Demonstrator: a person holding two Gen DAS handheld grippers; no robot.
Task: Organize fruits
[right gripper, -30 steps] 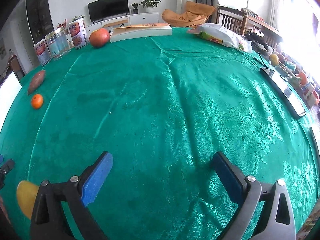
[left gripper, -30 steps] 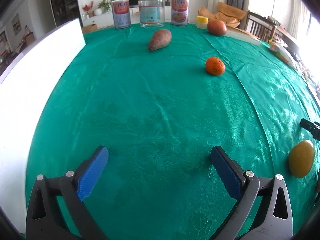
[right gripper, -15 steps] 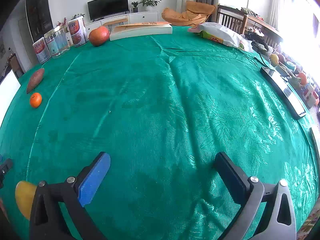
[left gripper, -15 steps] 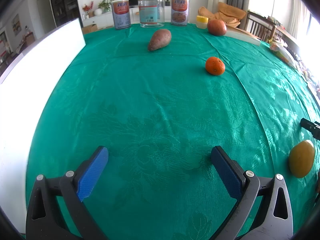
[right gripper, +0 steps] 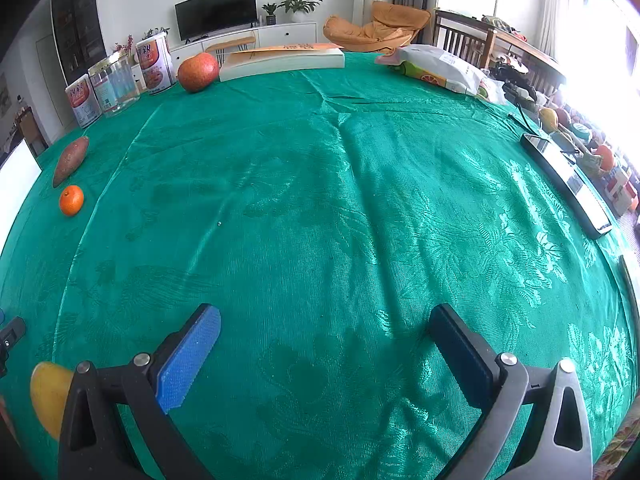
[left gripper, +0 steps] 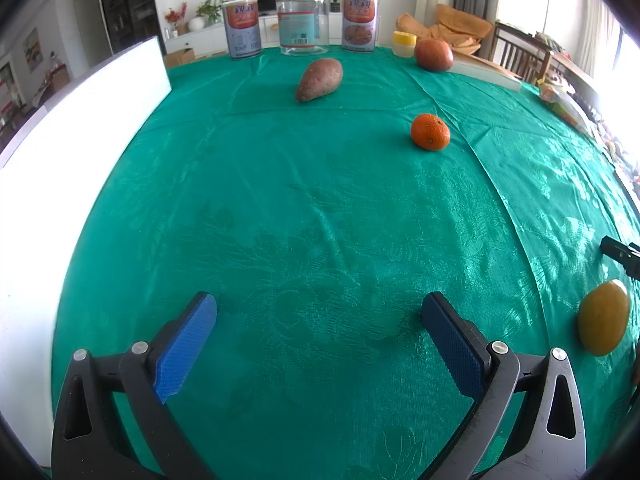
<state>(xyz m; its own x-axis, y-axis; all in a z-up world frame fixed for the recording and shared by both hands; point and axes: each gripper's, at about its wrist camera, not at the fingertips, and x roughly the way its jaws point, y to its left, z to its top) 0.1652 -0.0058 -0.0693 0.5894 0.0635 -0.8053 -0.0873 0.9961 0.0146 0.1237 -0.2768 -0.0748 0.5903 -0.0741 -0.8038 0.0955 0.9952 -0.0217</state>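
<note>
Nothing has moved: both grippers, left gripper [left gripper: 319, 320] and right gripper [right gripper: 324, 330], hover with fingers apart beside the mango [left gripper: 603, 322].

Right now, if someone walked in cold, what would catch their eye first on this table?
The shiny green tablecloth fills both views. On it, a bright orange sits right of centre, a brown sweet potato lies farther back near three jars, and a yellow mango rests at the right edge. Both grippers' blue-padded fingers stand open, empty.

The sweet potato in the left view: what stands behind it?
Behind the sweet potato stand two tins and a clear jar between them. The jar looks empty; the tins' contents are hidden.
</note>
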